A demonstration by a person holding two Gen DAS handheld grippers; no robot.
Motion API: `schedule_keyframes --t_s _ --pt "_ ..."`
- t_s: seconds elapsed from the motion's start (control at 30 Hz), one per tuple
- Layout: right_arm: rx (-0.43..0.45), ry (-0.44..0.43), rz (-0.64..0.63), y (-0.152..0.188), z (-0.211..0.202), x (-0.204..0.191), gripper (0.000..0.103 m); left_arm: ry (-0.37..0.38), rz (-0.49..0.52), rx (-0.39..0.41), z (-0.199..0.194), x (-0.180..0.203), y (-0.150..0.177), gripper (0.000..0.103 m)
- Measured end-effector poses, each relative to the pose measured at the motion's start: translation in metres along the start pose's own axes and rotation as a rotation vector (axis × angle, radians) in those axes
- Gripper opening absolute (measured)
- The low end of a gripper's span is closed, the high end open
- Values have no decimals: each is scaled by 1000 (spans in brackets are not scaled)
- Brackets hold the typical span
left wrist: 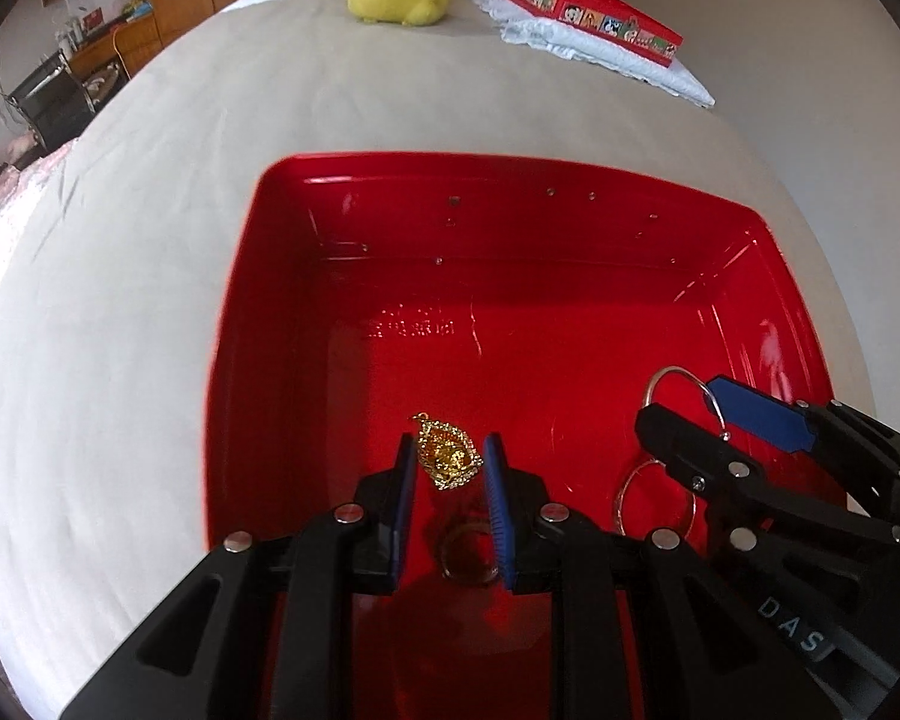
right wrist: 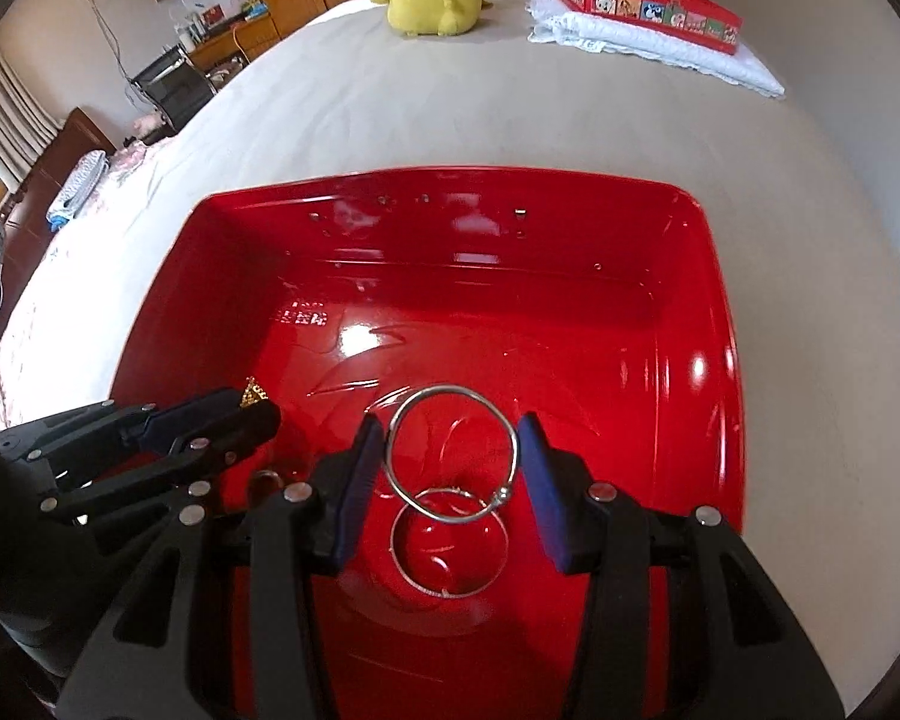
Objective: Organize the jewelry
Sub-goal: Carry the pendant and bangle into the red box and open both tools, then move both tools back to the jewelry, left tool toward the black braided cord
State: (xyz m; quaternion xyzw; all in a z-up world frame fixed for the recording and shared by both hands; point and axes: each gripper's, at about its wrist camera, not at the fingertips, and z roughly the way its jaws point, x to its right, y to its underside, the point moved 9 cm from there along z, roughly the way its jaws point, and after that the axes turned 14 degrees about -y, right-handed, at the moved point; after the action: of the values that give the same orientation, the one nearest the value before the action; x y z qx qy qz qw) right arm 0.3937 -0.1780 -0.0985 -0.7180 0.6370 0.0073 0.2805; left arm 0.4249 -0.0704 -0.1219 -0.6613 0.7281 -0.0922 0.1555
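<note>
Only the left view shows the whole gold pendant (left wrist: 448,451), clamped between the narrowly set pads of the left gripper (left wrist: 450,468); the right view shows just its tip. The right view alone shows the silver hoop (right wrist: 453,453) whole, pinched edge to edge in the half-open right gripper (right wrist: 450,468). Both grippers point steeply down, side by side inside the red tray (right wrist: 168,312).

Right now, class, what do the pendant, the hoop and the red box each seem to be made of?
Pendant: gold-coloured metal by its look, ornate and glittering; solid or plated cannot be told. Hoop: thin silver-coloured wire, bright and polished, probably metal. Red box: glossy and hard, with sharp highlights and mirror-like reflections of the jewelry; painted tin or plastic, the look leaves it open.
</note>
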Motion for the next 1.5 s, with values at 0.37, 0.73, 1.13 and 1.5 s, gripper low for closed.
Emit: schedule_keyframes --t_s 0.37,0.73,1.13,1.5 --pt "-5 9 11 -3 3 5 49 8 -11 11 -4 -3 4 27" --pt "61 -26 1 -2 -29 -5 49 35 -27 82 -46 -16 16 38" --pt "106 -108 -46 45 -90 -34 49 -11 -31 201 -115 -50 75 51" --pt "111 -92 -71 124 -130 -43 49 -59 -28 197 -128 -80 153 53"
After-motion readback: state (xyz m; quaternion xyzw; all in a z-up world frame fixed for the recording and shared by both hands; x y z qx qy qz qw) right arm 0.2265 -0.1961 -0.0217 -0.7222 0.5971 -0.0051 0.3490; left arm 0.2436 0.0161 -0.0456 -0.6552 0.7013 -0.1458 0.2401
